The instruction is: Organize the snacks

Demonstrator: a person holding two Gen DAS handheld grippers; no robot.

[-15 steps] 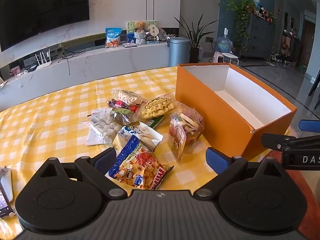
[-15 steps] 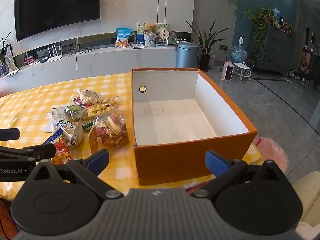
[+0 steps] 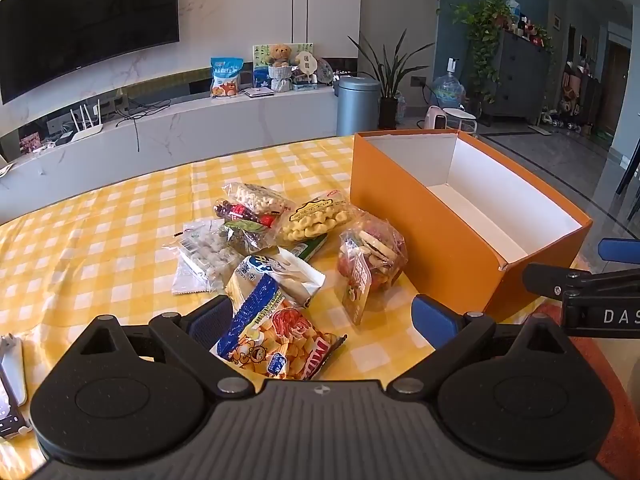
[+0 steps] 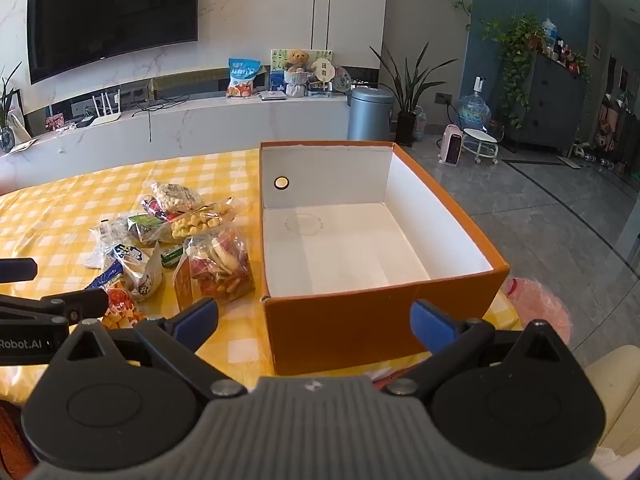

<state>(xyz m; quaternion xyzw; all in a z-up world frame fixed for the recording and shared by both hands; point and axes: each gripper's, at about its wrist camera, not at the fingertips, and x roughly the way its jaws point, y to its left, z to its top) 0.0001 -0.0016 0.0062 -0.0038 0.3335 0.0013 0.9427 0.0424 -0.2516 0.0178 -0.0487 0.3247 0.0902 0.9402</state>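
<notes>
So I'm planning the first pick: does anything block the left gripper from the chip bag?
Nothing visible does. The chip bag lies right below the open left gripper, its near end between the fingers.

Hidden and cut-off parts around the snack pile

The left gripper's body covers the near end of the blue-and-orange printed crisp bag (image 3: 276, 344); a green packet (image 3: 310, 246) is mostly buried under other bags; a flat device (image 3: 10, 396) is cut by the left edge.
</notes>
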